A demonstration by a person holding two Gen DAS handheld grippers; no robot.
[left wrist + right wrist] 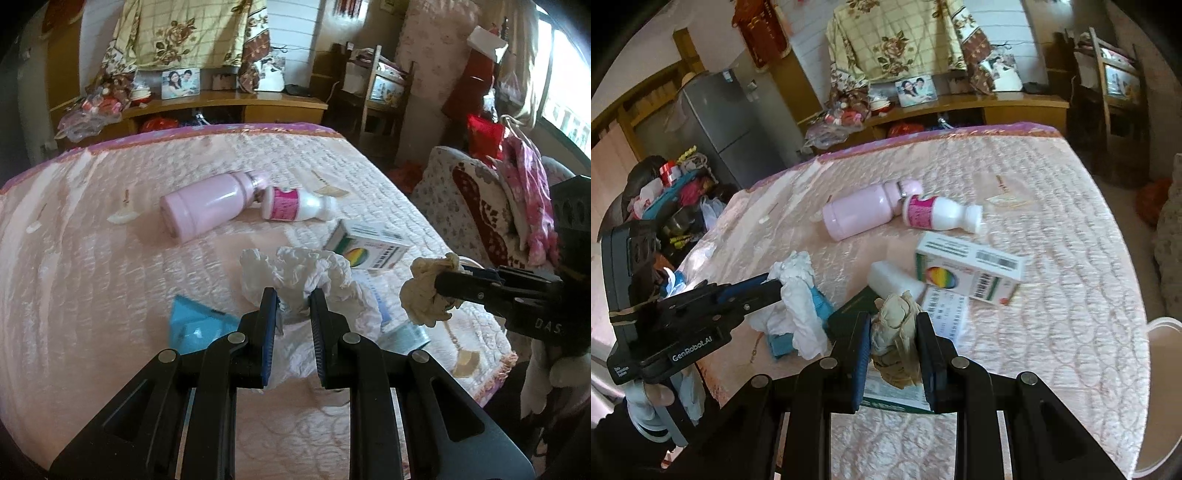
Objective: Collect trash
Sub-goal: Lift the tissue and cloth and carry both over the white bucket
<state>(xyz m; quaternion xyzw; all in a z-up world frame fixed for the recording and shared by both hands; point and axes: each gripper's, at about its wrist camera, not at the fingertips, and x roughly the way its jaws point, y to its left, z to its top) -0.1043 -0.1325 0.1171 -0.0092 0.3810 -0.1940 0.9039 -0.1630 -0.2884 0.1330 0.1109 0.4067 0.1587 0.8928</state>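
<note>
White tissue wad (295, 273) pinched in my left hand-held gripper (293, 306), tan paper wad (895, 332) in the right (894, 332), both just above the bed (92, 240), near the medicine box (967, 273). Keep both clamped, lift clear w/o snagging quilt. Can't see any bin; bottom-right white rim unclear.

Two bottles (236, 206) lie on the bed (110, 258), box (365, 247) nearer.

The left gripper (293, 301) pinches a crumpled white tissue (295, 269) above the pink quilted bed (110, 266). At right, the right gripper (441, 284) clamps a beige paper wad (424, 295). Beyond lie a pink bottle (207, 206), a white bottle (295, 208) and a carton (369, 249).
</note>
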